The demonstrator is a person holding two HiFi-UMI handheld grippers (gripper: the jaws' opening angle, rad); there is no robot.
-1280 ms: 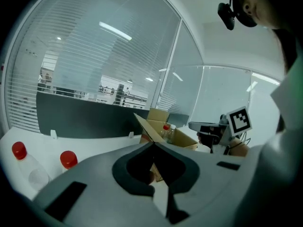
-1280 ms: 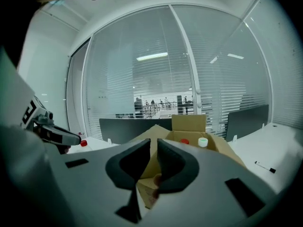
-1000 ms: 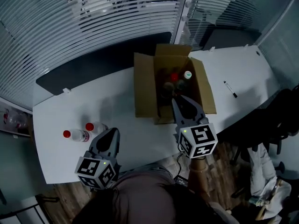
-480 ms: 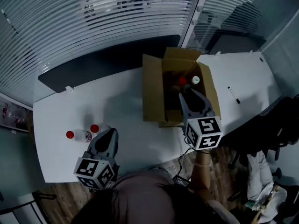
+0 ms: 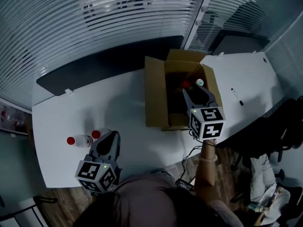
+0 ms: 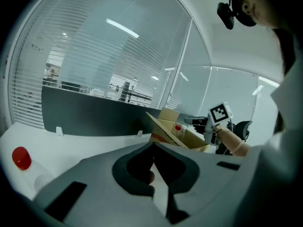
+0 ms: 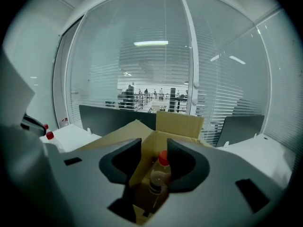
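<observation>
Grey and spread wide, the jaws of the right claw point(image 7: 154, 148) are standing released over an open cardboard box point(image 7: 180, 124), framing a clear bottle with a red cap point(image 7: 160, 171) that is standing upright inside it. The right gripper view is showing the bottle in the gap and close against one jaw, but no grip on it can be made out. From the head view, the right claw point(image 5: 194, 92) is hanging above the box's near right part, just short of the red cap and of a second bottle with a white cap point(image 5: 200, 82) beside it. The box point(image 5: 155, 93) is sitting with its flaps folded out on the white worktop point(image 5: 123, 108), near its far edge.

Well apart, at the worktop's near left, the left claw point(image 5: 110, 137) is hovering with its jaws clenched tip to tip on nothing, as the left gripper view point(image 6: 154, 145) is showing. Two more red-capped bottles point(image 5: 90, 137) are lying side by side on the worktop just beyond it, and the cap of one point(image 6: 21, 157) is showing low at the left of that view.

A black pen point(image 5: 236, 97) is lying on the worktop to the right of the box. A dark partition panel point(image 5: 109, 60) is running along the worktop's far edge, with slatted blinds point(image 5: 94, 18) behind it.
</observation>
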